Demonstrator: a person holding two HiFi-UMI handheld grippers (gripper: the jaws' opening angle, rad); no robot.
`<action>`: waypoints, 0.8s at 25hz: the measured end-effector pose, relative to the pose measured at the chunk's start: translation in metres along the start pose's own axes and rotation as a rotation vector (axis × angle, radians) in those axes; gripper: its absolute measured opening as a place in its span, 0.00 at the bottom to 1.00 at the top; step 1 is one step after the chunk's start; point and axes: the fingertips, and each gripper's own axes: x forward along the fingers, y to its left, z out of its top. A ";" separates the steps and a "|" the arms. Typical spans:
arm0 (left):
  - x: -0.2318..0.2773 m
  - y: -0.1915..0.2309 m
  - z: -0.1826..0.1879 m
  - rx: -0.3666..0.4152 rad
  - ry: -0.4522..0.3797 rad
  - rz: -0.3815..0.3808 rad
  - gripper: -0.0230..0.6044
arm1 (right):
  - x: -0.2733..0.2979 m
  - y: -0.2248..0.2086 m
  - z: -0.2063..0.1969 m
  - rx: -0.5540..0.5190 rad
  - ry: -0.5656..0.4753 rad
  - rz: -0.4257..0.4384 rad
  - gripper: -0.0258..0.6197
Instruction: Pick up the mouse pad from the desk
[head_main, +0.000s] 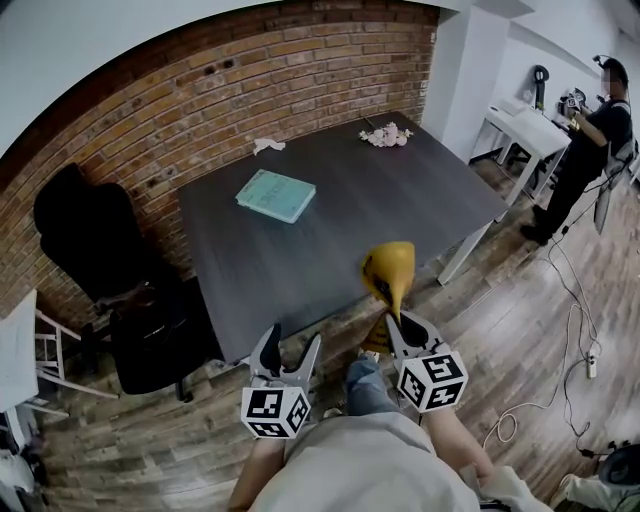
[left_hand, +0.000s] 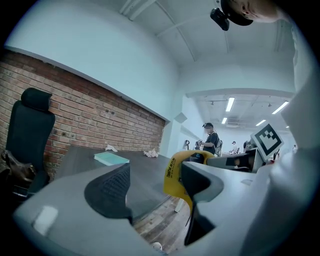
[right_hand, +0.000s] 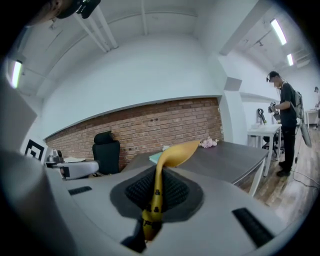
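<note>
The right tongs (head_main: 393, 318) were pinched almost shut on the lower edge of the yellow mouse pad (head_main: 390, 268). The pad stood up curled in the air, held off the dark tabletop (head_main: 330, 240) by its near edge, at five o'clock from the teal book (head_main: 275, 195). The left tongs (head_main: 292, 348) gaped wide with nothing gripped, at eight o'clock from the pad.

The desk (head_main: 340, 240) stands before the wall (head_main: 250, 70), with a book (head_main: 275, 195) on its left half, flowers (head_main: 386, 135) at its far corner, a chair (head_main: 90, 240) to its left, a person (head_main: 590, 150) far right, and the mouse pad (head_main: 390, 268) in the right gripper (head_main: 395, 322) at its near edge, the left gripper (head_main: 290, 348) beside it.
</note>
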 end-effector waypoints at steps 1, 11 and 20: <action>-0.001 -0.001 0.000 0.002 -0.001 -0.001 0.53 | -0.002 0.001 0.000 0.000 -0.005 0.002 0.09; -0.009 -0.007 -0.002 0.017 0.003 -0.002 0.53 | -0.013 0.006 0.004 -0.008 -0.032 0.011 0.09; -0.010 0.000 -0.001 0.015 0.006 -0.004 0.53 | -0.008 0.013 0.010 -0.026 -0.048 0.009 0.08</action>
